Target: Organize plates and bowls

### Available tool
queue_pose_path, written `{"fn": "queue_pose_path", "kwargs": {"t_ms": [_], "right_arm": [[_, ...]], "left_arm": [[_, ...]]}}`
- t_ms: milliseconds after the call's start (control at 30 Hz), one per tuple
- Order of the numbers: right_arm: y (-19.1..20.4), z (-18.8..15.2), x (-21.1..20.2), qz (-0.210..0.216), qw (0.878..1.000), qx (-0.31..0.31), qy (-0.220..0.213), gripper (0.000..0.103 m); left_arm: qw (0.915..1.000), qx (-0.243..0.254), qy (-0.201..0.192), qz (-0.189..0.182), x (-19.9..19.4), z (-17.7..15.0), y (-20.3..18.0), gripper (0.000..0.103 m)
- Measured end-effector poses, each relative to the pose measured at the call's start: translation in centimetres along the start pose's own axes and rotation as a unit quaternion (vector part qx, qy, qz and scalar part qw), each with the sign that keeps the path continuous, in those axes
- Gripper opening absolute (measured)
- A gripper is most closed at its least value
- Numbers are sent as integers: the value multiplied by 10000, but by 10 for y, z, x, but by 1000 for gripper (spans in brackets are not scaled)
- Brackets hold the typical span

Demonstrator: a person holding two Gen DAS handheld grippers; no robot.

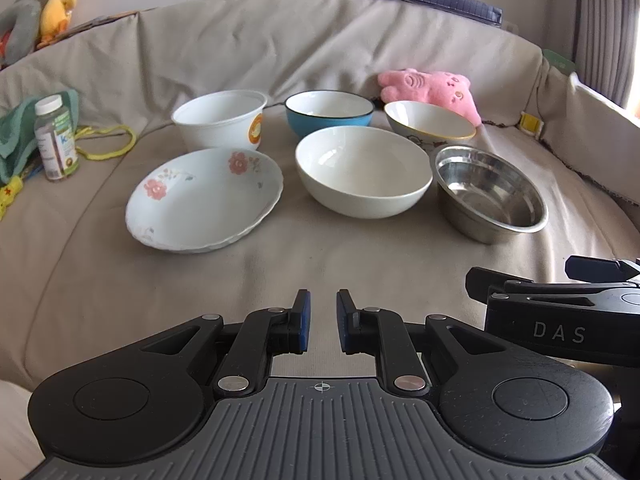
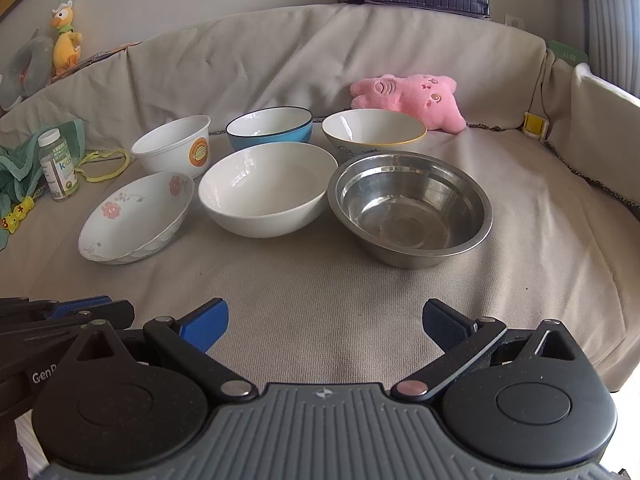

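Observation:
Several dishes sit in two rows on a beige-covered sofa seat. Front row: a floral plate [image 1: 204, 198] [image 2: 136, 216], a white bowl [image 1: 362, 170] [image 2: 268, 194], a steel bowl [image 1: 490, 192] [image 2: 410, 208]. Back row: a white plastic tub [image 1: 222, 118] [image 2: 174, 144], a blue bowl [image 1: 328, 114] [image 2: 270, 128], a yellow-rimmed bowl [image 1: 430, 122] [image 2: 372, 130]. My left gripper [image 1: 323, 312] is empty, its jaws a narrow gap apart, held short of the dishes. My right gripper [image 2: 325, 320] is wide open and empty, short of the steel bowl.
A pink plush toy [image 1: 430, 88] [image 2: 408, 96] lies behind the bowls. A vitamin bottle [image 1: 56, 138] [image 2: 58, 166], green cloth [image 1: 16, 132] and yellow cord [image 1: 108, 144] lie at the left. The sofa backrest [image 1: 320, 40] rises behind; an armrest [image 2: 600, 112] stands at the right.

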State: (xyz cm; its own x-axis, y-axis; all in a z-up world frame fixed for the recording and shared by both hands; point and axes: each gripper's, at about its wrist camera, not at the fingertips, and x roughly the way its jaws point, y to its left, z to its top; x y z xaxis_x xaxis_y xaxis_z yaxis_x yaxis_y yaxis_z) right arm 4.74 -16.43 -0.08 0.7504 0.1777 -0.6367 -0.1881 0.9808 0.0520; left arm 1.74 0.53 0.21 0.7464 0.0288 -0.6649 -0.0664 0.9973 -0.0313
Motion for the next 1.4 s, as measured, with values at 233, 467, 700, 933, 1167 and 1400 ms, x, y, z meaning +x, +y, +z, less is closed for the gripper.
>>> {"fn": "queue_pose_path", "kwargs": {"t_ms": [233,467,700,933,1167,1400], "right_arm": [[-4,4,19,108,9998,126,126,103],[12,14,46,5,9994,-331,-39,103],[38,23,74,205,9945,-955,-369,103],[75,33,105,1237,9862,-1078,-228,103],[132,37,138,1484,9829,-1082,-140,76],[165,46,166,932,9898,-1078,-43,53]], "left_arm": [[9999,-60,158,-34,15,3,5,17],[9996,-214,2,-157,36,7,23,17],[9939,-557,-329,-895,53,26,60,18],[9750,-1502,-417,-1585,70,37,137,19],[9770,-2028,-435,-498,85,50,209,18],[9543,-2814,-855,-520,105,46,269,18]]}}
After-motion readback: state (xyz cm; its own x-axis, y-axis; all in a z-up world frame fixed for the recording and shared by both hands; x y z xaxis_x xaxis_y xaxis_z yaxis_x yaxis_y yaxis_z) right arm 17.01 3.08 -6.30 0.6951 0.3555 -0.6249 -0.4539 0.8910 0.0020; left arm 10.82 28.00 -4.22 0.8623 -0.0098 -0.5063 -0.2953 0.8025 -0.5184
